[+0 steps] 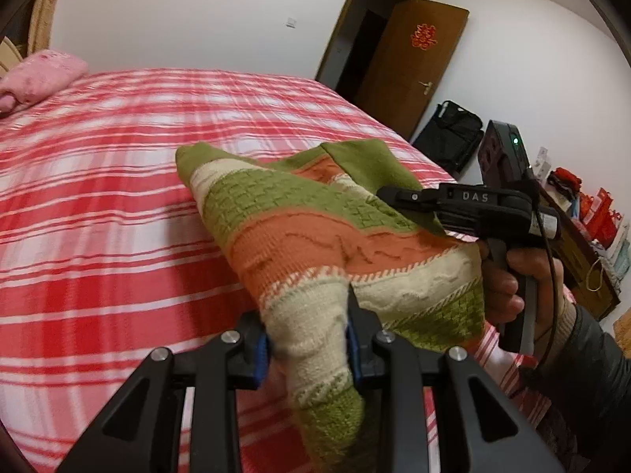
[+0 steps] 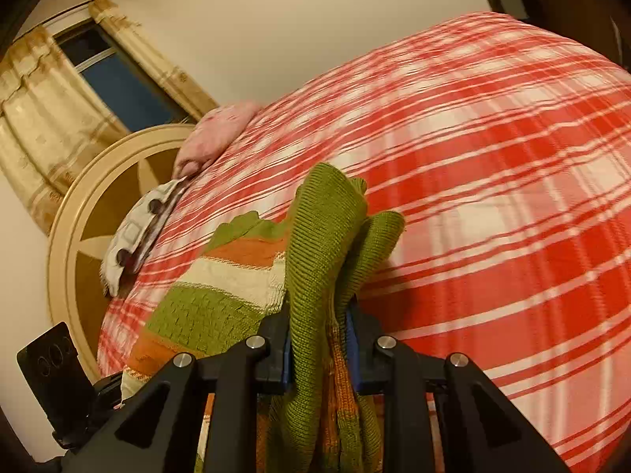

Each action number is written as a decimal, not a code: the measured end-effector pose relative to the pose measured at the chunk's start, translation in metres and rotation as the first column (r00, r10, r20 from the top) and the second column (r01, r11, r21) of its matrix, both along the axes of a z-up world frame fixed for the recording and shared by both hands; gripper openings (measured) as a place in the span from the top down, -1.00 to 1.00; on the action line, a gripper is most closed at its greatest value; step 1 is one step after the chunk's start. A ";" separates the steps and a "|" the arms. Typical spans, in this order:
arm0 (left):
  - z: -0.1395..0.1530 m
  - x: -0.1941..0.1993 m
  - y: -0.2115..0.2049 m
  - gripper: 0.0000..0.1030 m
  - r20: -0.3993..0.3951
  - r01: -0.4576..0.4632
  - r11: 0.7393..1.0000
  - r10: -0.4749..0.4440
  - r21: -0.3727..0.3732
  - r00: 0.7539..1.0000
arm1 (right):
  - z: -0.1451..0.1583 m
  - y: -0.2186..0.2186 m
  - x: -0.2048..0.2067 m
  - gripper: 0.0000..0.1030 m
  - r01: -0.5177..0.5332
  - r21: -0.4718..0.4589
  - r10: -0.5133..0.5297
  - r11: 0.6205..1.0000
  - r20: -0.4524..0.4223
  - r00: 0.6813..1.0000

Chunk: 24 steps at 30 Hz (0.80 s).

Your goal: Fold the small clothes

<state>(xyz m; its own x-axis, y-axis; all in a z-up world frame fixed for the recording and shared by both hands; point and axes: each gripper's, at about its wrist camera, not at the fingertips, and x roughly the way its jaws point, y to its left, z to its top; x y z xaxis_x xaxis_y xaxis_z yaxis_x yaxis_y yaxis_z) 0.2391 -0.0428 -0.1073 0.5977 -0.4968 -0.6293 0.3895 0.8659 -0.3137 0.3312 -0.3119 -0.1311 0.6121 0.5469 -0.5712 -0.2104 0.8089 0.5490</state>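
Observation:
A small knitted sweater (image 1: 299,228) with green, orange and cream stripes is held up over the bed. My left gripper (image 1: 309,339) is shut on its cream and green part, which bunches between the blue pads. My right gripper (image 2: 319,339) is shut on the sweater's green ribbed edge (image 2: 327,236); the striped body (image 2: 221,276) hangs to the left of it. In the left wrist view the right gripper (image 1: 398,195) shows at the right, clamped on the green edge, with the person's hand (image 1: 508,283) on its handle.
The bed has a red and white plaid sheet (image 1: 118,197). A pink pillow (image 1: 39,77) lies at its far left, and a folded pale garment with dark buttons (image 2: 134,232) lies by the round headboard (image 2: 79,213). A brown door (image 1: 406,67), black bag (image 1: 449,138) and cluttered side table (image 1: 583,244) stand at the right.

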 end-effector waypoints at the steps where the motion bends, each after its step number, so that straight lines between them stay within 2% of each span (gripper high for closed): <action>1: 0.002 -0.003 0.008 0.39 0.001 -0.014 1.000 0.014 -0.004 1.000 | 0.003 0.011 -0.002 0.58 -0.019 -0.002 0.019 1.000 0.006 1.000; 13: 0.023 -0.050 0.088 0.40 0.059 -0.170 0.985 0.169 0.014 0.984 | 0.021 0.124 -0.012 0.58 -0.183 0.011 0.182 0.983 0.049 0.982; 24: 0.028 -0.084 0.164 0.40 0.086 -0.312 0.950 0.309 0.022 0.947 | 0.027 0.233 -0.014 0.58 -0.329 0.046 0.326 0.943 0.066 0.943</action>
